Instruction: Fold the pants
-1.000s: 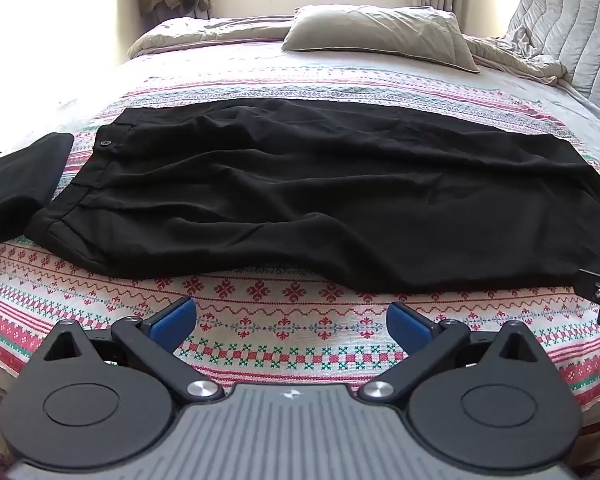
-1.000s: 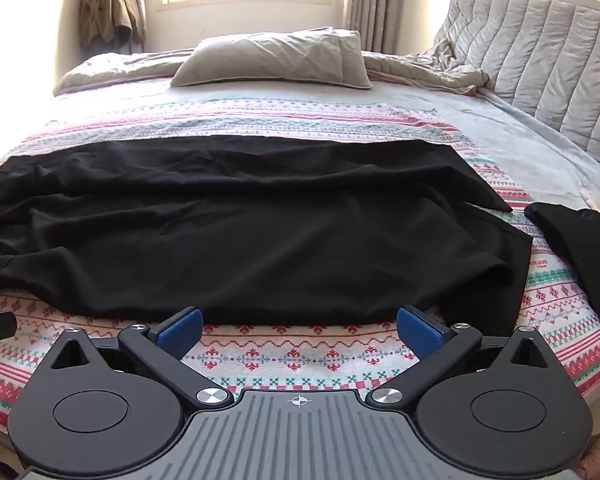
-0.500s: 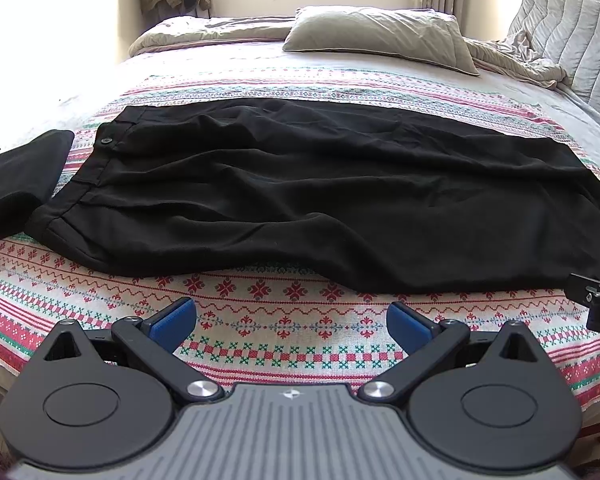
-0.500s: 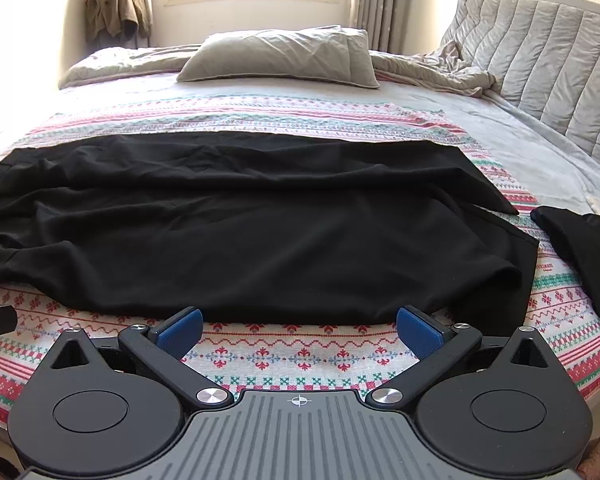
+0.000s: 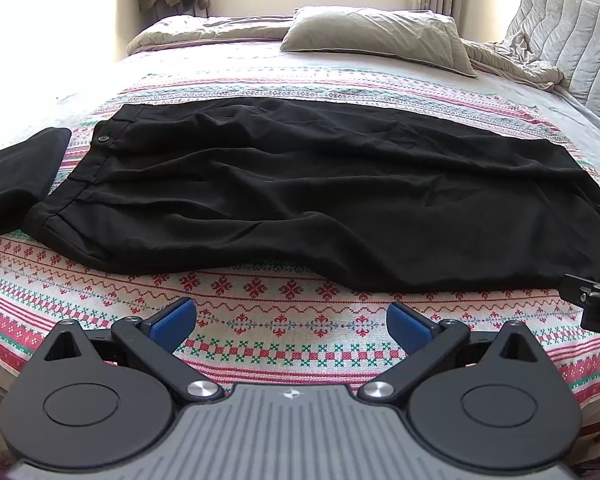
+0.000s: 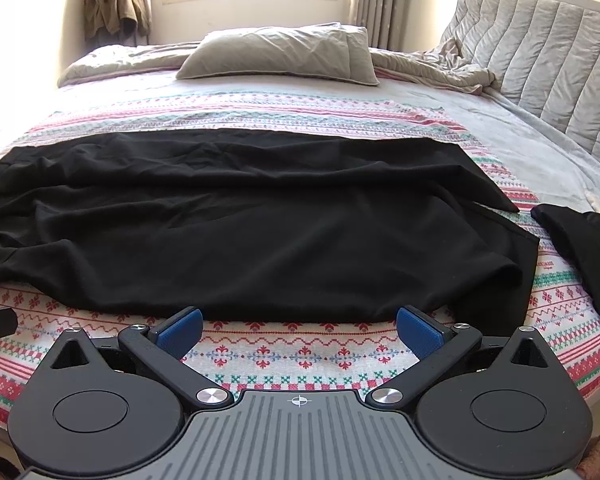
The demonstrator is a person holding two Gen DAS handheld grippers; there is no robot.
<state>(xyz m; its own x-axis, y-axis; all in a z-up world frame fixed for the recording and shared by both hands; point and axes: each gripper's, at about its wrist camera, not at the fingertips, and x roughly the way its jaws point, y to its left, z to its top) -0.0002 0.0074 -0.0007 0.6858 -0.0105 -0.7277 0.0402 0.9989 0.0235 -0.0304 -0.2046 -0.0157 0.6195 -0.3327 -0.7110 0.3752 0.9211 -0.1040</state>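
Beyond both hand-held grippers [image 5: 291,322] [image 6: 299,327], pants [image 5: 300,200].

No word, brand or number can be read. The grey ribbed housing of the left gripper [image 5: 291,322] bears a small four-point star mark; the right gripper [image 6: 299,326] housing bears a small crosshair circle in the same spot.

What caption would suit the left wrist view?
Open left gripper poised over the patterned bedspread, facing black pants spread flat.
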